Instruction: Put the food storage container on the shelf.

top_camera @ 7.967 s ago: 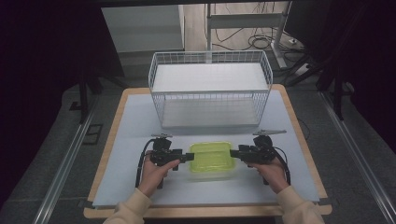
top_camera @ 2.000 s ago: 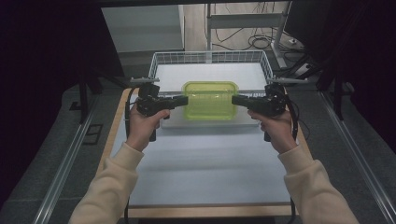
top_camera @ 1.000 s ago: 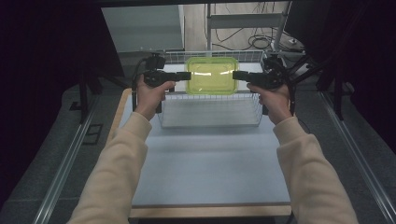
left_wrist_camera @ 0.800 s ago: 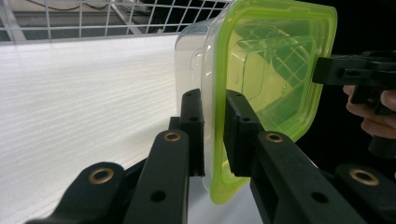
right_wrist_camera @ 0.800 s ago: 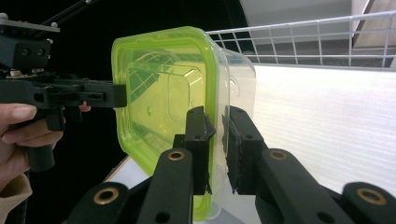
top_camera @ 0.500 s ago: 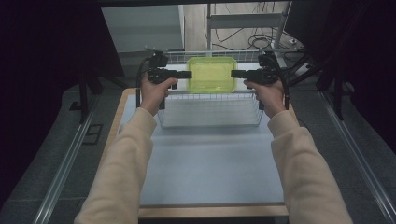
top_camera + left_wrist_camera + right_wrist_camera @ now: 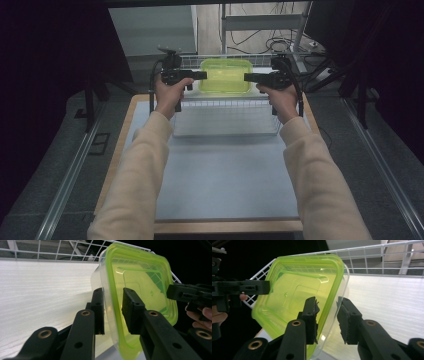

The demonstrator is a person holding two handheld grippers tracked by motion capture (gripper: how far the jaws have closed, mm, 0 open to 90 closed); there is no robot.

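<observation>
Carried from the near part of the desk (image 7: 225, 175) a few seconds ago, the green-lidded container (image 7: 226, 76) is now held over the wire basket (image 7: 227, 117), toward its far side. It is gripped at both ends: the left gripper (image 7: 202, 75) and the right gripper (image 7: 247, 77) each have jaws clamped across its rim (lid and clear wall together). Lowering it into the basket is judged the step at hand.
</observation>
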